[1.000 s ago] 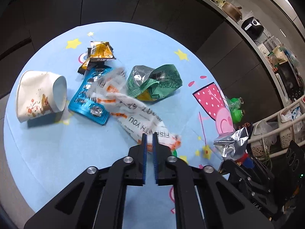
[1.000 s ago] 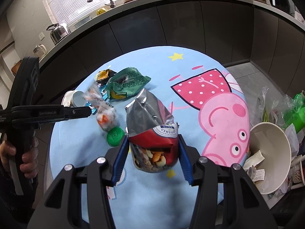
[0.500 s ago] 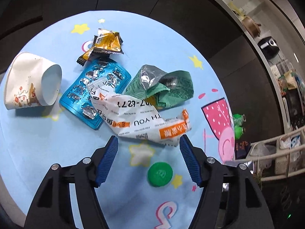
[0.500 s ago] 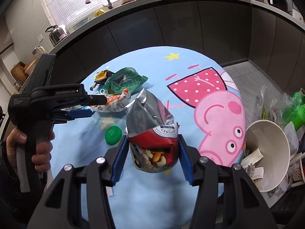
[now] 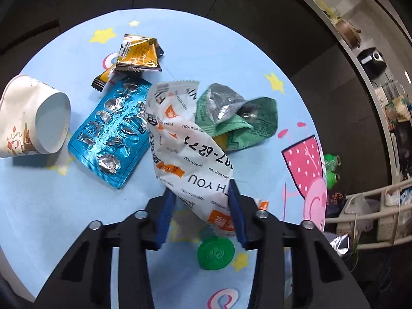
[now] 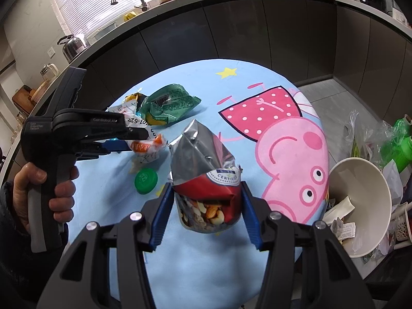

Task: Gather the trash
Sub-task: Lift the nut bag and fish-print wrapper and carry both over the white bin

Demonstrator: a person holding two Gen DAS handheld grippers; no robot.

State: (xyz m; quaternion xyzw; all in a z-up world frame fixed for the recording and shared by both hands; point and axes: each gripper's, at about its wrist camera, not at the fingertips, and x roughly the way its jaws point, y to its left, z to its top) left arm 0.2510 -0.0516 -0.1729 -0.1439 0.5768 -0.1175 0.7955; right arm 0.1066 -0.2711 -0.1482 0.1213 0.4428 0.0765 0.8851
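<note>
Two tools are at work over our round blue bench (image 5: 51,206). Our left tool (image 5: 203,206) has its jaws closing, with the white and orange wrapper (image 5: 188,149) between them; the right blue pad lies against the wrapper's edge, while the left pad stands just clear of it, so we cannot call it gripped. In the right wrist view the same tool (image 6: 144,141) shows from the side, held by a hand (image 6: 51,190), with the wrapper's crumpled end hanging below its fingers.

Our right tool (image 6: 206,206) is about half open and clamped on the red and silver snack bag (image 6: 206,175), nuts showing through the clear lower part.

Loose on the bench lie a blue blister pack (image 5: 110,134) partly under the wrapper, a green packet (image 5: 239,118) beside it, a yellow sachet (image 5: 139,56) beyond, a tipped paper cup (image 5: 33,118) at the left, and a green bottle cap (image 5: 215,252) just below the left tool's fingers. Off the bench's right edge stands a white bucket (image 6: 360,206) with scraps inside.
</note>
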